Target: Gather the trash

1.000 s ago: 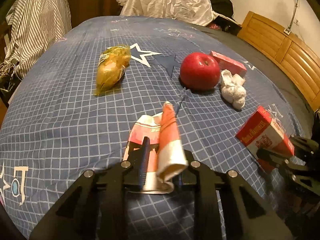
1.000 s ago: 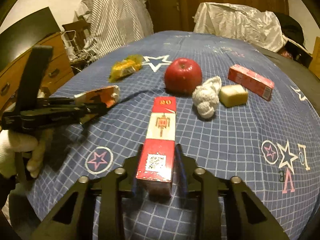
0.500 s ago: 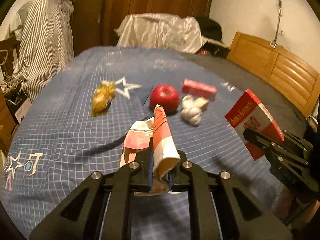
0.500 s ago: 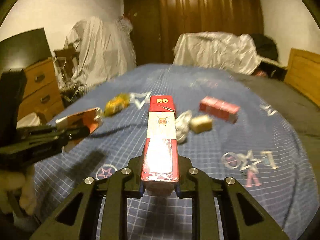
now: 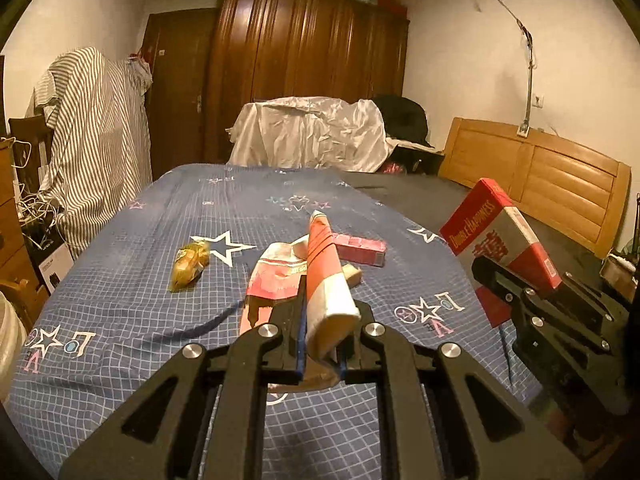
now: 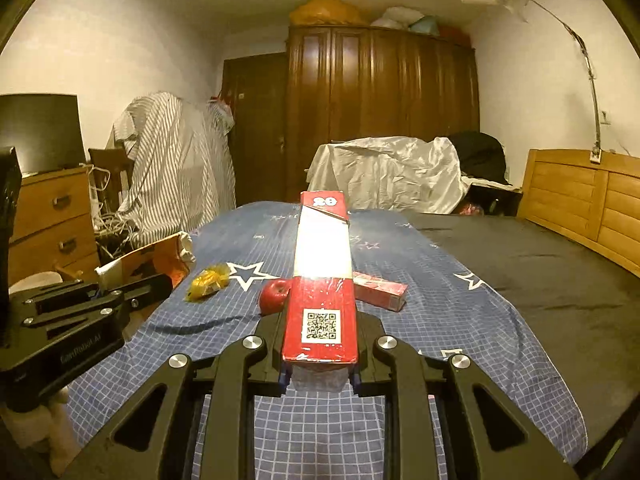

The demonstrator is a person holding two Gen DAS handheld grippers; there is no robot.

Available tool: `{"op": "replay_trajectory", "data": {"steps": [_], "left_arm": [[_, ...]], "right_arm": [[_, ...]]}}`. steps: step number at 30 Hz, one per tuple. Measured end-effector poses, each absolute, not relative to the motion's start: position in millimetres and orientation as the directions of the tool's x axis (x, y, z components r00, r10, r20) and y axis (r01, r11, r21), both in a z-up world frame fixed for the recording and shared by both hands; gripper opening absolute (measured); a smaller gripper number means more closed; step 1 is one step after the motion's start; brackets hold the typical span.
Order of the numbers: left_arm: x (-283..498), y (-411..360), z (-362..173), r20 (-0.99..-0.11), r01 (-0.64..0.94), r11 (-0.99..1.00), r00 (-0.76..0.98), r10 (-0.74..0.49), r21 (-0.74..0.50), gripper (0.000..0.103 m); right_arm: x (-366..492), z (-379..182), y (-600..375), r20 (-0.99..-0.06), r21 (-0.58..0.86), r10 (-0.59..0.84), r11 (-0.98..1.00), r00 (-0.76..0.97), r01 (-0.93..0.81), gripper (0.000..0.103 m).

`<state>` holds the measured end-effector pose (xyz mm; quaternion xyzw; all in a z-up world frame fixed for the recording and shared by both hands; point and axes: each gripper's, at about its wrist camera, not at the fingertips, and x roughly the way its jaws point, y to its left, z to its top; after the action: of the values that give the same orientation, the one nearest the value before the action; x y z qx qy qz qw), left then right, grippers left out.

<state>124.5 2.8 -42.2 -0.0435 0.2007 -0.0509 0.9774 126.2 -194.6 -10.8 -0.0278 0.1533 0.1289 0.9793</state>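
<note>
My left gripper (image 5: 320, 344) is shut on a crumpled pink and white snack wrapper (image 5: 326, 280) and holds it above the blue checked bedspread (image 5: 132, 292). My right gripper (image 6: 320, 360) is shut on a red and white cigarette carton (image 6: 322, 280), also lifted; the carton shows in the left wrist view (image 5: 500, 236). On the bed lie a yellow wrapper (image 5: 190, 264), a red apple (image 6: 274, 294), a small pink box (image 5: 360, 248) and a pale block (image 5: 352, 274). The left gripper with its wrapper (image 6: 160, 256) shows at the left of the right wrist view.
A wooden headboard (image 5: 540, 176) runs along the right. A white-covered heap (image 5: 312, 136) sits at the bed's far end before a dark wardrobe (image 5: 308, 72). A striped sheet (image 5: 92, 136) and a drawer chest (image 6: 48, 220) stand left.
Both grippers have risen and tilted up from the bed with their loads; the room's far wall and wardrobe have come into view, and the bed items look smaller and farther.
</note>
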Motion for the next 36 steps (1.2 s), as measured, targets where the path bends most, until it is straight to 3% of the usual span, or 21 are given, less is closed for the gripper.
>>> {"op": "replay_trajectory", "data": {"steps": [15, 36], "left_arm": [[125, 13, -36, -0.386, 0.058, 0.995, 0.918, -0.087, -0.086, 0.009], [105, 141, -26, -0.413, -0.192, 0.976, 0.901, 0.135, -0.099, 0.009]], "right_arm": [[124, 4, -201, -0.303, -0.01, 0.3, 0.948, 0.905, -0.318, 0.022], [160, 26, -38, -0.355, -0.012, 0.532, 0.82, 0.769, -0.573, 0.022]]}}
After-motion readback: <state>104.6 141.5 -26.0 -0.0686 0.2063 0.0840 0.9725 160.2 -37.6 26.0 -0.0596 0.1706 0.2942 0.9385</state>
